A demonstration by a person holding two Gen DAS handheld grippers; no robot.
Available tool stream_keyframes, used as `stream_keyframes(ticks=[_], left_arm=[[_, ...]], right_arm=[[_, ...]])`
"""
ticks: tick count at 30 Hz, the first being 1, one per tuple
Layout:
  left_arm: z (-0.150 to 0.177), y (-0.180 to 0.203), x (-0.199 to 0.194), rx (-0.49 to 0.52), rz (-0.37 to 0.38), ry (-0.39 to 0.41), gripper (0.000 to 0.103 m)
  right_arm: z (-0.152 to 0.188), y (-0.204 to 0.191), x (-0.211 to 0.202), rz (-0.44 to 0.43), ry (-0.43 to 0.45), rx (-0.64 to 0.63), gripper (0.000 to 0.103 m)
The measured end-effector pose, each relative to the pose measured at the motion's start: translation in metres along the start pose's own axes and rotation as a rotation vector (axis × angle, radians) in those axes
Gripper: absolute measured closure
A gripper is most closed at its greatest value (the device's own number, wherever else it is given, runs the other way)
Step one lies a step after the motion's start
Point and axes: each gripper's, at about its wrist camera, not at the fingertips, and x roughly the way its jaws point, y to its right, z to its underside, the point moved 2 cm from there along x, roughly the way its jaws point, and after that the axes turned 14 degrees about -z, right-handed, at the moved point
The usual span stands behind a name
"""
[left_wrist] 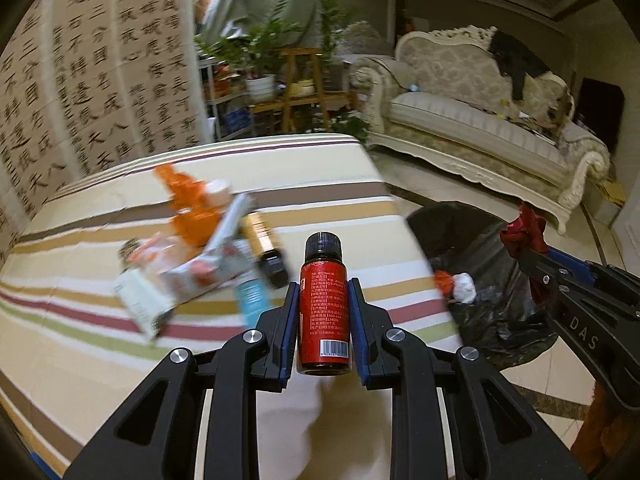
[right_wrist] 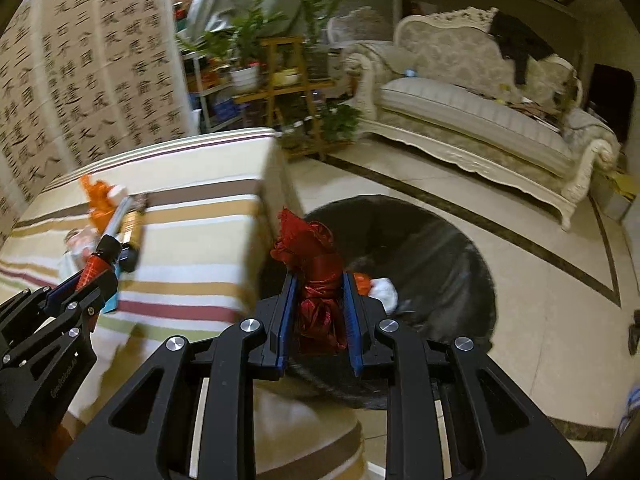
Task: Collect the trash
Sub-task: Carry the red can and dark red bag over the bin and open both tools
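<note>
Left tongs (left_wrist: 324,308) clamped on a red-labelled bottle (left_wrist: 323,300); right tongs (right_wrist: 320,308) tight around crumpled red wrapper (right_wrist: 316,276), frame centre.

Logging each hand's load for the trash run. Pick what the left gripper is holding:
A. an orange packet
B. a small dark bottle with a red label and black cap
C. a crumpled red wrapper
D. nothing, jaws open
B: in the left wrist view the left gripper has its blue pads clamped on the small bottle, red label and black cap showing; the crumpled red wrapper sits in the right gripper above the black trash bag.
</note>
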Motion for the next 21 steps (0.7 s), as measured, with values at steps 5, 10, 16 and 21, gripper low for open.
stream_keyframes(ticks=[5, 10, 16, 21], left_arm=[[-0.009, 0.03, 0.01, 0.03, 0.024, -0.004, 0.078], [-0.021, 0.059, 0.019, 0.063, 0.037, 0.001, 0.078], [-0.031, 0.084, 0.029, 0.1, 0.038, 0.003, 0.078], [-0.037, 0.099, 0.038, 0.119, 0.038, -0.003, 0.078]], right_arm=[[0.0, 0.027, 0.003, 0.023, 0.004, 0.032, 0.081], [-0.005, 0.047, 0.011, 0.033, 0.006, 0.056, 0.081], [-0.009, 0.065, 0.021, 0.037, 0.007, 0.083, 0.081], [-0.012, 0.076, 0.027, 0.043, 0.007, 0.101, 0.081]])
